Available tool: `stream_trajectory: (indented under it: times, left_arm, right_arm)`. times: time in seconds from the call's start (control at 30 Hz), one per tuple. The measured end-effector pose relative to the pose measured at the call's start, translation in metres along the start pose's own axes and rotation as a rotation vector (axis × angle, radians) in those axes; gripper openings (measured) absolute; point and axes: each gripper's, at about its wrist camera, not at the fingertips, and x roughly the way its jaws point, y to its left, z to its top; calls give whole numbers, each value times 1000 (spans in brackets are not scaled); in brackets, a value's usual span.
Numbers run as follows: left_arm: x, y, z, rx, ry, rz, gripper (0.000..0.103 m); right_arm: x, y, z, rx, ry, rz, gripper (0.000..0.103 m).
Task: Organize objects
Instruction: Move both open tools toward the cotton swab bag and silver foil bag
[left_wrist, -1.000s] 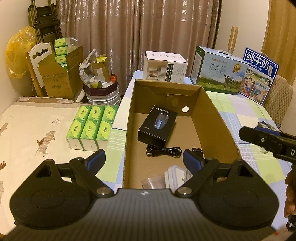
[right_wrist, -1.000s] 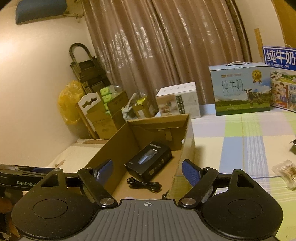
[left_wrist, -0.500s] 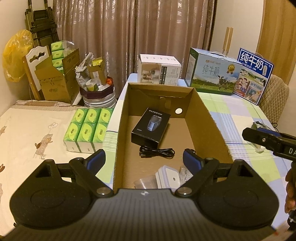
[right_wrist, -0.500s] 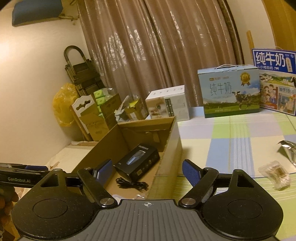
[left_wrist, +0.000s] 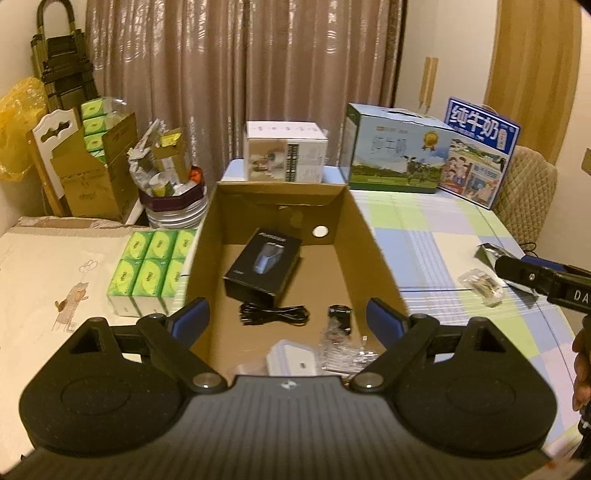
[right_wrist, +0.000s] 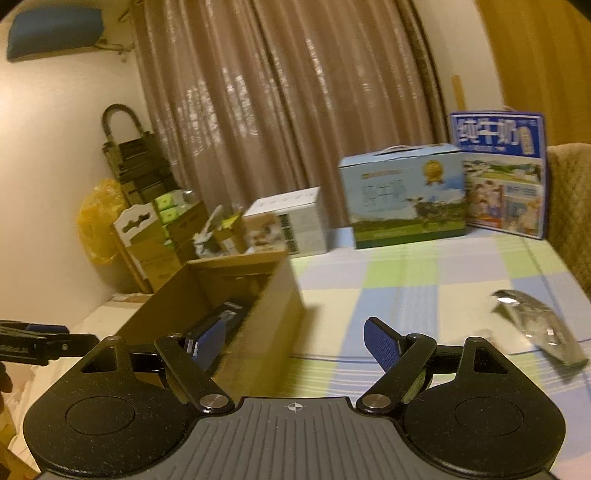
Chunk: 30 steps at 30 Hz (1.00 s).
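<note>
— Both grippers, left (left_wrist: 287, 318) and right (right_wrist: 295, 342): jaws spread wide, nothing between them.

— And past the left pads?

— Cardboard box (left_wrist: 373, 258) at frame center, holding a black carton (left_wrist: 262, 267), coiled cable (left_wrist: 275, 315), white container (left_wrist: 293, 360) low center.

— On the checkered tablecloth (right_wrist: 424, 295)?

— Small clear packet (left_wrist: 480, 286) at right edge, well apart from the box.

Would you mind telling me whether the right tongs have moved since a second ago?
Yes. The right tongs have swung rightward: the cardboard box, earlier centred between the fingers, now sits toward the left finger.
</note>
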Motion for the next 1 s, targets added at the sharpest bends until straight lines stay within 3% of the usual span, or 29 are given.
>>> stream_trajectory:
  times: [0.3, 0.67, 1.0]
  left_arm:
    - [5, -50, 3, 37, -21, -73, 102]
    - [23, -128, 6, 104, -44, -178, 102]
    - [53, -187, -4, 138, -6, -272, 102]
  right_arm:
    - [-35, -48, 3, 28, -24, -95, 80]
    - [-88, -106, -5, 31, -49, -234, 80]
    - [-104, -151, -17, 14, 2, -318, 80]
